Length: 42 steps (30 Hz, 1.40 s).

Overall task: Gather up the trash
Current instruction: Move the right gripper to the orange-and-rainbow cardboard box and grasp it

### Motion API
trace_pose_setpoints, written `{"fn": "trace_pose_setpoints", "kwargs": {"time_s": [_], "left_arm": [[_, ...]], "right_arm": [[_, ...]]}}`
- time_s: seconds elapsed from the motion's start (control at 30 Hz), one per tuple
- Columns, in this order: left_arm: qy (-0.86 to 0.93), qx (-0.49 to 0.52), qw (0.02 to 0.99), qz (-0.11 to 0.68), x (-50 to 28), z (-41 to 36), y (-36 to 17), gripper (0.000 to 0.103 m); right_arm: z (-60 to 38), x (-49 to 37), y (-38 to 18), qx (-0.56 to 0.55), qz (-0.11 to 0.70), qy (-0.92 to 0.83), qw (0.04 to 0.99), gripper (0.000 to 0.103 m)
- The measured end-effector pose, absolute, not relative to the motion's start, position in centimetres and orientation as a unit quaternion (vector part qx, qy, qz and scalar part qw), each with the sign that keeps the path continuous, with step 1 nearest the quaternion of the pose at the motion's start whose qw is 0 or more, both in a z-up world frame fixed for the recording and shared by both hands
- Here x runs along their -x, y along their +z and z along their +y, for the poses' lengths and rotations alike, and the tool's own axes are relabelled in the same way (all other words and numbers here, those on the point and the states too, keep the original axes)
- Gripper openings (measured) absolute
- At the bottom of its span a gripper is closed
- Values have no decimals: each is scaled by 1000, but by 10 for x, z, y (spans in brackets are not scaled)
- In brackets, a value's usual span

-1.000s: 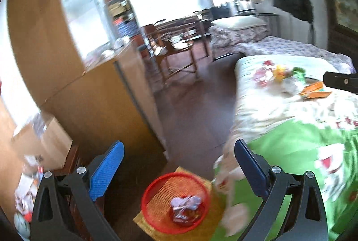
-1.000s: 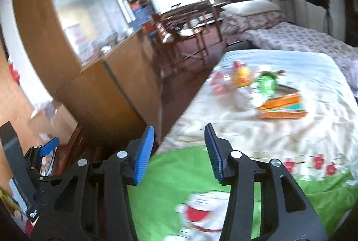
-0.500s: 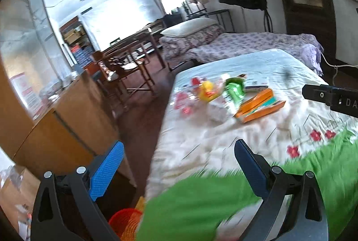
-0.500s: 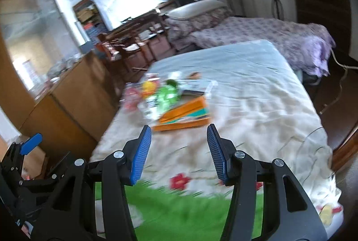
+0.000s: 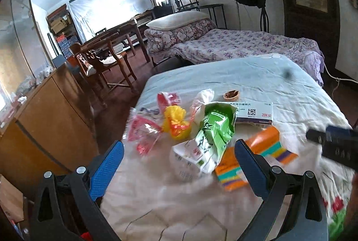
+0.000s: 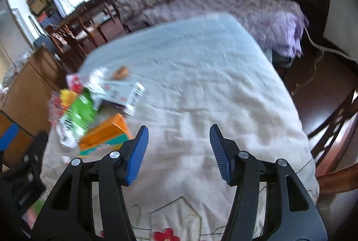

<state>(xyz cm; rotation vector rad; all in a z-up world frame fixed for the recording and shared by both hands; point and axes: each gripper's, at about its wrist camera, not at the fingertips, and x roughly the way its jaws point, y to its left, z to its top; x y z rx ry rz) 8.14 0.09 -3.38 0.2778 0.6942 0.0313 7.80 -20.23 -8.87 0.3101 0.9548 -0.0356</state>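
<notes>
Left tongs wide apart, empty, over a trash heap on the bed: green wrapper, yellow wrapper, orange box, white box. Right tongs, jaws opening, empty, above bare bedding beside the heap

Orange box partly behind a tool finger; wrappers motion-blurred.
</notes>
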Motion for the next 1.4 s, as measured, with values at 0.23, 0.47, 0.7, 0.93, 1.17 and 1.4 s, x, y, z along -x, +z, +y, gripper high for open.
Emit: {"fn": "trace_pose_setpoints", "kwargs": {"time_s": [0.23, 0.47, 0.7, 0.93, 1.17, 1.4], "left_arm": [[41, -137, 915, 378, -95, 9, -54, 97], [52, -113, 918, 376, -86, 21, -50, 97], [58, -108, 920, 372, -84, 22, -47, 97], [60, -107, 920, 372, -85, 24, -46, 97], [68, -90, 921, 372, -83, 32, -41, 97], [69, -81, 922, 373, -82, 35, -40, 97]], "right_arm": [[-194, -72, -102, -156, 483, -11, 862, 72], [-176, -69, -109, -119, 492, -2, 862, 91], [-155, -67, -112, -52, 501, -18, 864, 96], [-154, -61, -100, -76, 485, 14, 871, 96], [-137, -50, -91, -75, 462, 67, 881, 96], [-126, -51, -87, -65, 452, 84, 886, 88]]}}
